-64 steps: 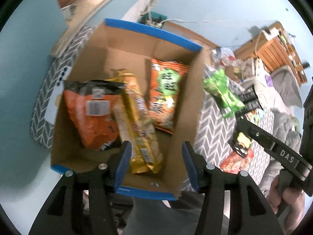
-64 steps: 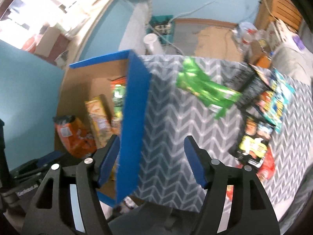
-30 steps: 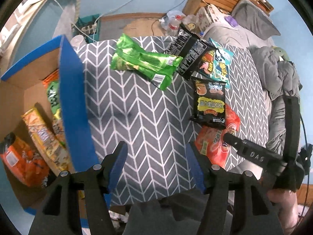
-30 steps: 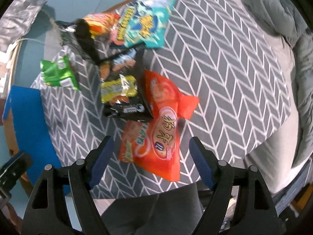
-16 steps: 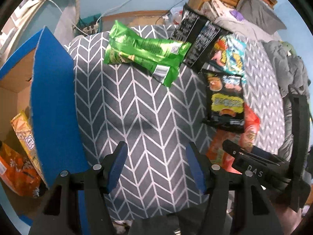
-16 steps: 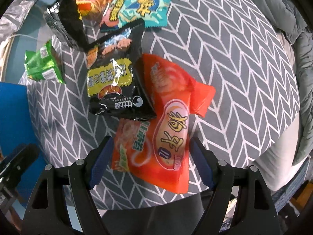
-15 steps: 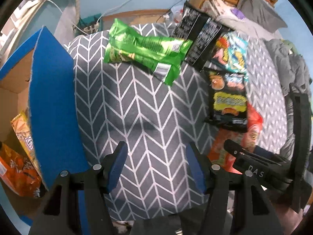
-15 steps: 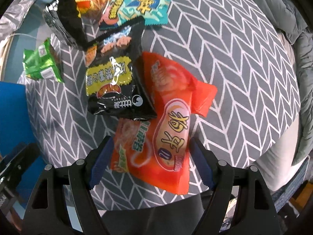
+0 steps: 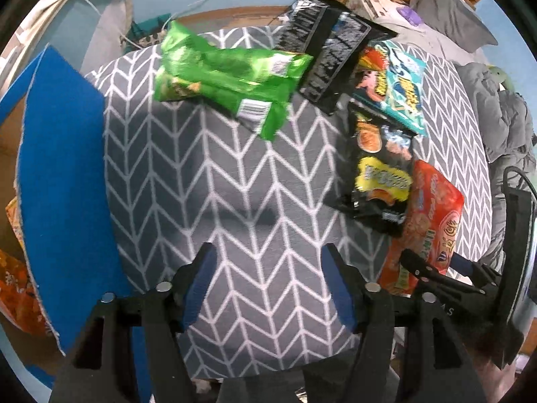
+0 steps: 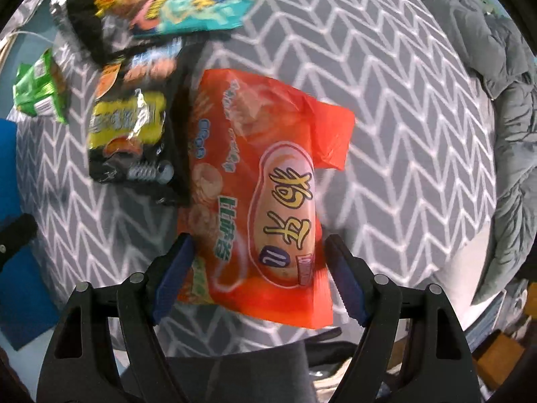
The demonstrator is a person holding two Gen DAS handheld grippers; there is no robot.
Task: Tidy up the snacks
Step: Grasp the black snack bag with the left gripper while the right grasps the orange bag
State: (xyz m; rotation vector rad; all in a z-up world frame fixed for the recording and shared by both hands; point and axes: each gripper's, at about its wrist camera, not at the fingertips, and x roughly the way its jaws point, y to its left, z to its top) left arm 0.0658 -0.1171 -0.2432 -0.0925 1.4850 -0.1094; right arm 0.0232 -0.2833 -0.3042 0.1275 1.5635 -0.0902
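Snack packets lie scattered on a round table (image 9: 235, 174) covered in a grey cloth with a white chevron pattern. Nearest the right gripper (image 10: 258, 275) is an orange-red bag (image 10: 268, 194) with large yellow characters on a pale oval; it lies flat near the table's near edge, and the gripper's blue-padded jaws stand wide apart on either side of the bag's lower end, with the pads clear of it. Just beside the orange-red bag, overlapping its left edge, is a black packet with a yellow label (image 10: 131, 134). Farther back lie a teal packet (image 10: 204, 3) and a black bag (image 9: 332, 53) with silver print, partly stacked on one another, and at the far left of the group a green packet (image 9: 231, 80) rests alone on the cloth. The left gripper (image 9: 268, 288) hangs over a bare stretch of cloth between the green packet and the orange-red bag; its jaws have just been opening and now stand apart with nothing between them. To the left of the table stands a cardboard box with a blue flap (image 9: 63, 181), and inside it orange packets (image 9: 16, 288) are partly visible. Beyond the table's right side lies rumpled grey bedding (image 10: 503, 77).
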